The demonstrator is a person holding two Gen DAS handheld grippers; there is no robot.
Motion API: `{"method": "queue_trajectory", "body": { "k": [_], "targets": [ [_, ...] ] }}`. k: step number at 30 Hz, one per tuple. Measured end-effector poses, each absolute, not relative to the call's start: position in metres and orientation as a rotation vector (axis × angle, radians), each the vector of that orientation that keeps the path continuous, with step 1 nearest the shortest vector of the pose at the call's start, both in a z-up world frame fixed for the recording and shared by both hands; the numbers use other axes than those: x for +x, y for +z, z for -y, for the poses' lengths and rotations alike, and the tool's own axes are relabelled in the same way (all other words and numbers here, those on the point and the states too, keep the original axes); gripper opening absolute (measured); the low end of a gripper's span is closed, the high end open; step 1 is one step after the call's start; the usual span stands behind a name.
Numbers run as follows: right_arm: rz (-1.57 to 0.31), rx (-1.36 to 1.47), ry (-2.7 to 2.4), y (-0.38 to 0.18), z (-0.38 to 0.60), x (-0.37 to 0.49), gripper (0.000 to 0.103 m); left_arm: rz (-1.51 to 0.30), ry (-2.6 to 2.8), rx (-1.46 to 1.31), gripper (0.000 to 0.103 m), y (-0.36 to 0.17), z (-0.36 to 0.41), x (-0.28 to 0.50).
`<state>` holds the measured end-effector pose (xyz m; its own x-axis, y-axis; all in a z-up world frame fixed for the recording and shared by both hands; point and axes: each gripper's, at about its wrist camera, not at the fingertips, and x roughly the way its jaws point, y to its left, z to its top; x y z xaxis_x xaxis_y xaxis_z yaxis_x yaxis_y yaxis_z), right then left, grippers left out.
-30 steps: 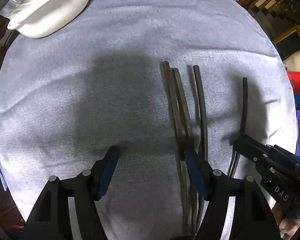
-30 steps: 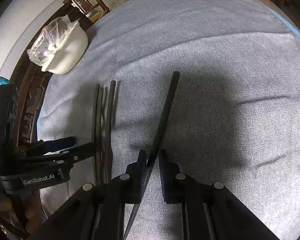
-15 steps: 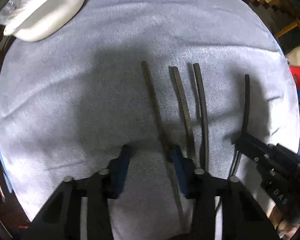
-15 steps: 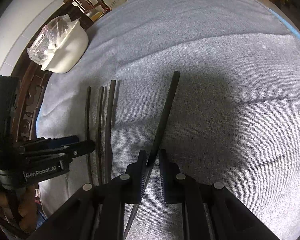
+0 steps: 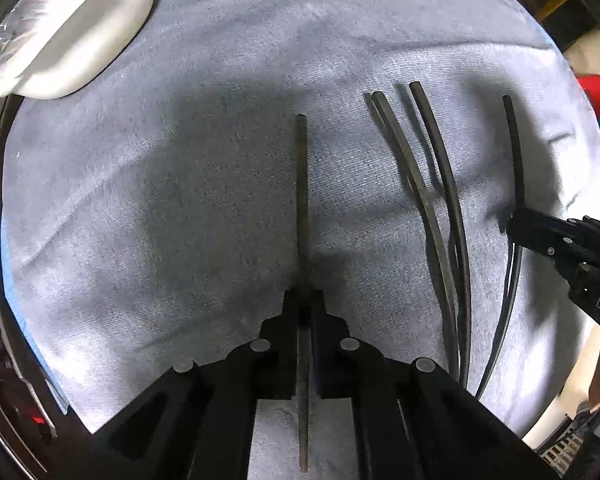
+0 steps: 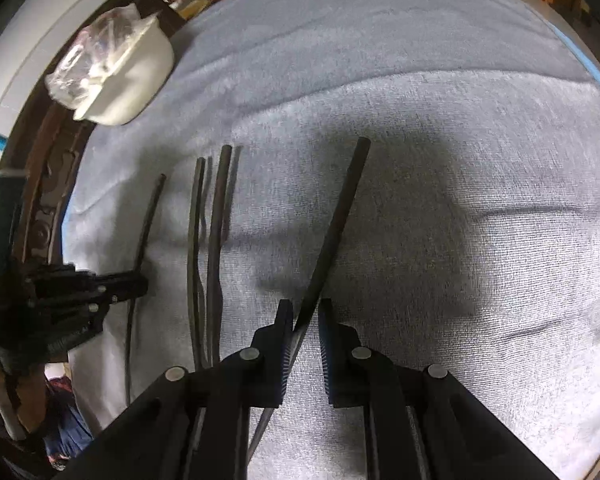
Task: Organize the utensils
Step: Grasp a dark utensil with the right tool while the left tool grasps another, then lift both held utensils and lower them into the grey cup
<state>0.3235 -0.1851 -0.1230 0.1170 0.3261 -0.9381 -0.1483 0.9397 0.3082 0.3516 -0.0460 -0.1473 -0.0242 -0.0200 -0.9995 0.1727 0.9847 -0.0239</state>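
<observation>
Dark chopsticks lie on a grey-blue cloth point(image 5: 220, 160). My left gripper point(image 5: 303, 300) is shut on one chopstick point(image 5: 302, 184), which points straight ahead between the fingers. Two more chopsticks point(image 5: 428, 184) lie side by side to its right. My right gripper point(image 6: 304, 312) has its jaws slightly parted around another chopstick point(image 6: 336, 224), which rests against the left pad. In the left wrist view the right gripper point(image 5: 540, 236) sits at the far right over that chopstick point(image 5: 514, 152). In the right wrist view the left gripper point(image 6: 136, 280) is at the far left.
A white bowl with a clear plastic bag point(image 5: 68, 32) stands at the far left of the cloth, also in the right wrist view point(image 6: 120, 68). Dark wooden furniture point(image 6: 48, 184) runs along the left edge. Boxes and clutter lie beyond the table.
My left gripper closed on one chopstick and carried it left, away from the other two. My right gripper's jaws opened slightly around its chopstick.
</observation>
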Motion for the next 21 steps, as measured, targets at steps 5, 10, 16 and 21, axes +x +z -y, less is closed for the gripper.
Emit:
{"method": "queue_trajectory", "body": {
  "k": [5,10,16,21],
  "targets": [
    [-1.439,0.162,0.326,-0.123,0.184,0.328,0.015,-1.587,-0.143,0.066,0.006,-0.147,0.054,0.352],
    [-1.42,0.232,0.3,-0.123,0.195,0.322,0.009,-1.568,-0.174,-0.002,0.005,-0.15,0.028,0.346],
    [-1.33,0.218,0.276,-0.096,0.203,0.304,0.008,-1.511,-0.158,-0.129,0.005,-0.141,-0.005,0.336],
    [-1.262,0.214,0.257,-0.077,0.21,0.287,0.008,-1.416,-0.126,-0.224,0.005,-0.122,-0.036,0.309]
  ]
}}
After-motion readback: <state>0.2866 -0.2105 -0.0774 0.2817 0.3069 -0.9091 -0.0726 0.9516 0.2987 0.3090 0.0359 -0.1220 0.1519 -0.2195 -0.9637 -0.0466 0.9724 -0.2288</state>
